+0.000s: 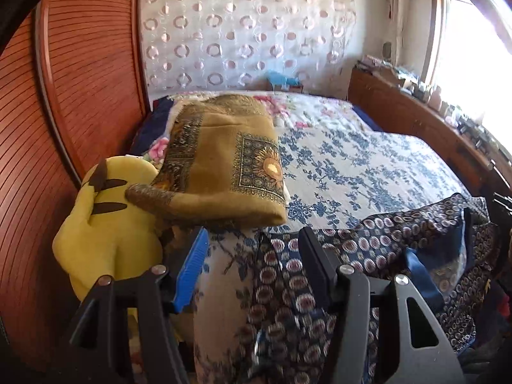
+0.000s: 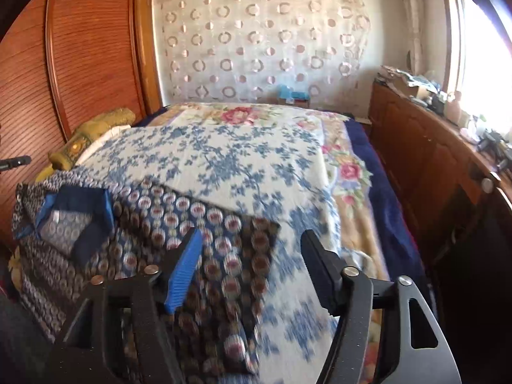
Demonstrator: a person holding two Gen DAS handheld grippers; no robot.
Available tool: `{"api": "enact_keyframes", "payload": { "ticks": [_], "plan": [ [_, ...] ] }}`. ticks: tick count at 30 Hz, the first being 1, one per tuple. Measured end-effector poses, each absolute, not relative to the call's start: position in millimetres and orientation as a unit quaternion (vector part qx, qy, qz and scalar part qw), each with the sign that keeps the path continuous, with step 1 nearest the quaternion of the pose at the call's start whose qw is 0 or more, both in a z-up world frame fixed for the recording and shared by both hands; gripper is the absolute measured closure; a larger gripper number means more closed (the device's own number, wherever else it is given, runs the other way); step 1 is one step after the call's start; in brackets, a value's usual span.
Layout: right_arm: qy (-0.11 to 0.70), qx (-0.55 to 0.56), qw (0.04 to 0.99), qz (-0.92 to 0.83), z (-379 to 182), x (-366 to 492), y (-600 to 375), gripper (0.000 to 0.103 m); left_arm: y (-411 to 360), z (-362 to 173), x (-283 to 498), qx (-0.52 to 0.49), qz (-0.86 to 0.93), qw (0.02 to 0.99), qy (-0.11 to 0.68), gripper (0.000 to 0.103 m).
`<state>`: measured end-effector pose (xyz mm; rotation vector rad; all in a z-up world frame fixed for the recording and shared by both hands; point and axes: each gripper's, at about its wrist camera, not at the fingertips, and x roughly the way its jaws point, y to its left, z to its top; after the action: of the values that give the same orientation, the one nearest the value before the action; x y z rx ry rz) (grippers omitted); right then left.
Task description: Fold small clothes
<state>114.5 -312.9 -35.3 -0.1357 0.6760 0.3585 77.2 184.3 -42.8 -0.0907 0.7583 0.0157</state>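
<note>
A dark blue garment [image 1: 400,233] printed with round medallions lies spread on the near part of the bed, its plain blue collar lining turned up. In the right wrist view the same garment [image 2: 153,220] covers the lower left, one corner reaching right. My left gripper [image 1: 252,232] is open above the garment's left edge, where a hump of blue-flowered bedspread rises between the fingers without touching the pads. My right gripper [image 2: 252,232] hovers open over the garment's right corner, nothing pinched in it.
A blue-flowered bedspread [image 2: 224,160] covers the bed. A folded ochre blanket [image 1: 224,160] and a yellow plush toy [image 1: 105,224] sit at the left by the wooden wardrobe [image 1: 80,80]. A cluttered wooden cabinet [image 2: 432,160] runs along the right under the window.
</note>
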Motion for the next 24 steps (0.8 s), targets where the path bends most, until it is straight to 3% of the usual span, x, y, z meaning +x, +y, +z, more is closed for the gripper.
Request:
{"api": "enact_keyframes", "payload": {
  "ticks": [12, 24],
  "plan": [
    [0.42, -0.058, 0.891, 0.162, -80, 170, -303, 0.036, 191, -97, 108, -0.093, -0.031, 0.883, 0.458, 0.046],
    [0.44, -0.031, 0.876, 0.196, -91, 169, -296, 0.035, 180, -108, 98, -0.096, -0.03, 0.883, 0.458, 0.046]
  ]
}}
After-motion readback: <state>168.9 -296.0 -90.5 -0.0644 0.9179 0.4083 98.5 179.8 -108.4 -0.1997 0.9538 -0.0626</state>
